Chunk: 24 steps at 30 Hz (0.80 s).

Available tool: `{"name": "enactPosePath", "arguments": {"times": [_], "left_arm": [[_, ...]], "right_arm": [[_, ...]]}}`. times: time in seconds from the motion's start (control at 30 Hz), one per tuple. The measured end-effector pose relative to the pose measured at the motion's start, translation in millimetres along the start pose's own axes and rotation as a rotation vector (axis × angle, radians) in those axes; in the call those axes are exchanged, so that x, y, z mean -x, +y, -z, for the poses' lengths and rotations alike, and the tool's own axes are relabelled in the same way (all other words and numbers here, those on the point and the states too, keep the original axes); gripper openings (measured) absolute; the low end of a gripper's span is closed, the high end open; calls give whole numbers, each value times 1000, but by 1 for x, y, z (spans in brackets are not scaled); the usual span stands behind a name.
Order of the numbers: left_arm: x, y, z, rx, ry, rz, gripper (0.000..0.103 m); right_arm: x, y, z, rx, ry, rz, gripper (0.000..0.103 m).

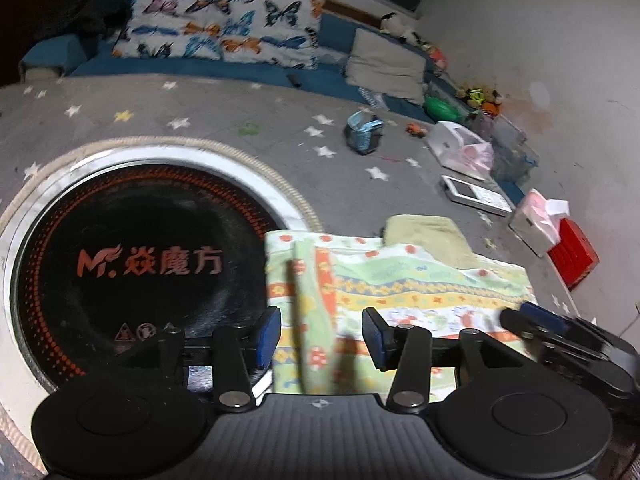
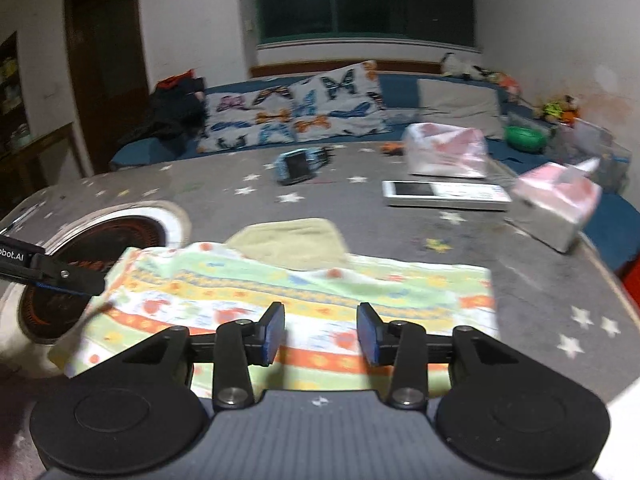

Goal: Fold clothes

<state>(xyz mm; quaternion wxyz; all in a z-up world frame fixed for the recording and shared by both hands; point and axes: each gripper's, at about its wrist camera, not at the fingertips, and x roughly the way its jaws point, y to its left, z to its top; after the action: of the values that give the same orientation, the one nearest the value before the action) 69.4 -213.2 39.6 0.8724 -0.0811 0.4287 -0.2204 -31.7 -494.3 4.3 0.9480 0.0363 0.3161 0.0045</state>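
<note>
A colourful striped garment with orange and green bands lies flat on the grey star-patterned table; it also shows in the right wrist view. An olive-green folded cloth lies just behind it, also in the right wrist view. My left gripper is open and empty, just above the garment's left near part. My right gripper is open and empty over the garment's near edge; it also shows in the left wrist view at the garment's right side. The left gripper's arm reaches over the garment's left corner.
A round black induction cooker is set into the table left of the garment. Behind are a blue toy basket, a white tablet, tissue boxes and a plastic bag. A blue sofa with a butterfly pillow lies beyond.
</note>
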Motion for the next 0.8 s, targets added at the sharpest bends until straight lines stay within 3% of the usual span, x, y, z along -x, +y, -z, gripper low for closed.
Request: {"name": "enactPosePath", "arguments": {"times": [0.27,0.5,0.8], "left_arm": [[12,-26,15,-94,-16,68,48],[4,-31,29,-161,4,71,48],[5,-16,32,-123,-4,28,48]], "right_arm": [[-41,45,-17,99,30,-98,51],[-74,59,-32,126,42,-93,54],[-51,52,-29,140,27,-100,54]]}}
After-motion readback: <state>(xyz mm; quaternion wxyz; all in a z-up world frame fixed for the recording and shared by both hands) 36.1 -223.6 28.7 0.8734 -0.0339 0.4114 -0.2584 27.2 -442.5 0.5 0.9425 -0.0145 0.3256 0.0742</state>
